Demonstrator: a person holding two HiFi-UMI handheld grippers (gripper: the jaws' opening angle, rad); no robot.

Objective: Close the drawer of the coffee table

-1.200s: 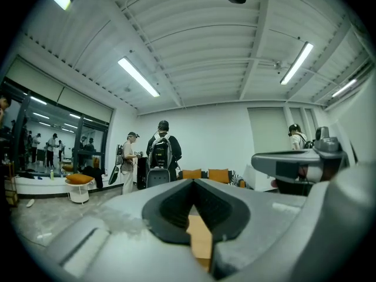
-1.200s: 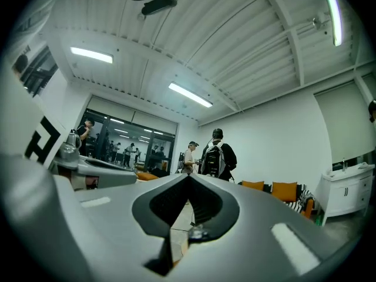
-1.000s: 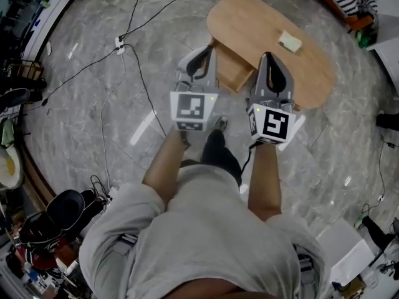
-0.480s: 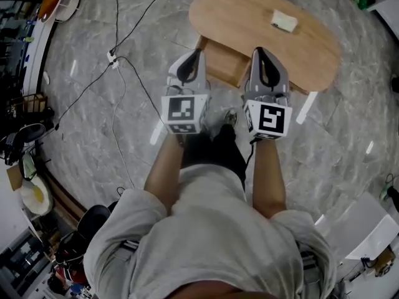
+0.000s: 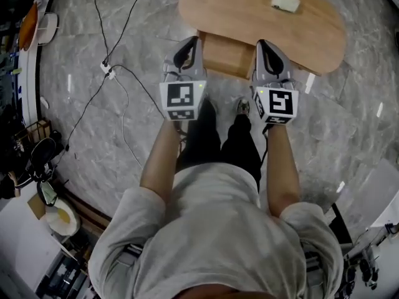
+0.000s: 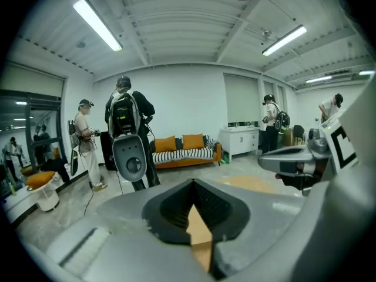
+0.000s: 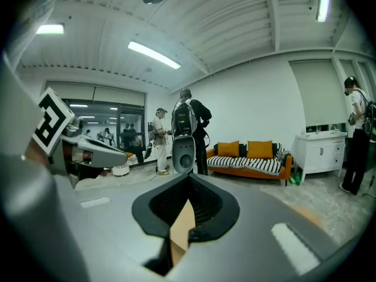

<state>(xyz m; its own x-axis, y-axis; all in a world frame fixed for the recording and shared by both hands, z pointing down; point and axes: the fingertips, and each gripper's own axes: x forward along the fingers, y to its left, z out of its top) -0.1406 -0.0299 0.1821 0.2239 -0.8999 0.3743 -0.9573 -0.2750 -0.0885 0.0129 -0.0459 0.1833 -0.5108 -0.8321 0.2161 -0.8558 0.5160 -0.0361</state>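
So far nothing of the task is done, as we judge it. The drawer (image 5: 225,56) stands pulled well out from the near side of the coffee table (image 5: 321,36), and its wooden box juts toward us from under the oval tabletop (image 5: 243,8).

We hold the left claw (image 5: 191,42) just beside the drawer's left front corner and the right claw (image 5: 264,45) just beside its right front corner, so the drawer front lies between them. Both claws are pinched narrow, jaws together, with nothing held. In each gripper view only a sliver of wood colour shows through the slit between the jaws. From the head view we cannot tell whether either tip already touches the drawer front or merely hovers close to it.

What is left is the whole push: we need to meet the front panel and drive it away from us, into the far side, until it sits flush under the tabletop. The pale block (image 5: 285,0) on the far right of the tabletop is well apart from the drawer and should not be in our way.
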